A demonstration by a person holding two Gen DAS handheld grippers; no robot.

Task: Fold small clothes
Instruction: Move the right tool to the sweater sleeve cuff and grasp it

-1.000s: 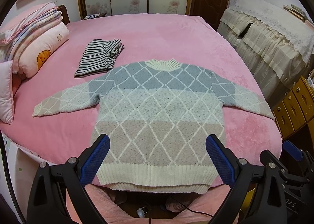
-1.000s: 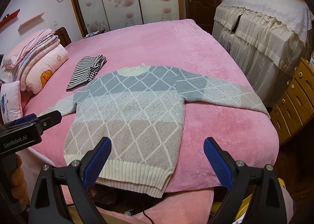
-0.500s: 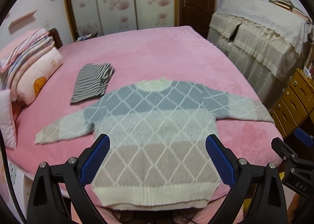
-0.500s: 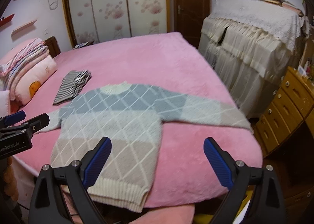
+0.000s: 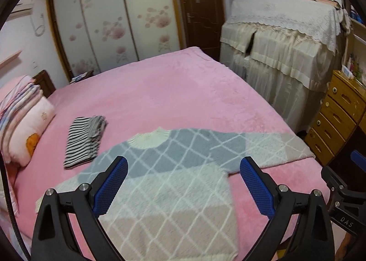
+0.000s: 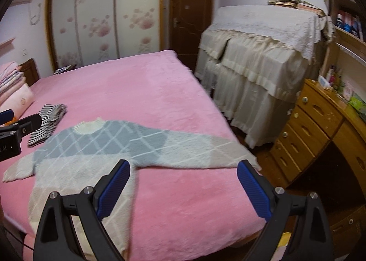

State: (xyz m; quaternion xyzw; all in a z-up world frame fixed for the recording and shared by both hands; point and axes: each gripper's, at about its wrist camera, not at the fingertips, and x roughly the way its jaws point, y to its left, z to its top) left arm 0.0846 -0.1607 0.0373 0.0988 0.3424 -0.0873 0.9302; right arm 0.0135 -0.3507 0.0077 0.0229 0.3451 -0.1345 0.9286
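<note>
A small knit sweater [image 5: 173,183] with blue, pale grey and beige bands and a white diamond pattern lies flat on the pink bed [image 5: 173,91], sleeves spread out. Its cream collar [image 5: 149,138] points away from me. My left gripper [image 5: 181,183] hovers open above the sweater's body, holding nothing. In the right wrist view the sweater [image 6: 96,146] stretches to the left, and its right sleeve [image 6: 205,152] reaches the bed's edge. My right gripper [image 6: 183,186] stands open over bare pink blanket below that sleeve. The left gripper's body [image 6: 13,130] shows at the left edge.
A folded striped garment [image 5: 84,137] lies left of the sweater. Pillows and folded bedding [image 5: 20,119] are stacked at the far left. A cloth-covered piece of furniture [image 6: 263,73] and a wooden chest of drawers [image 6: 315,128] stand right of the bed. Wardrobe doors [image 5: 114,20] are behind.
Both grippers have risen and tilted up, so more of the room shows. The view has also swung to the right. The sweater lies as before.
</note>
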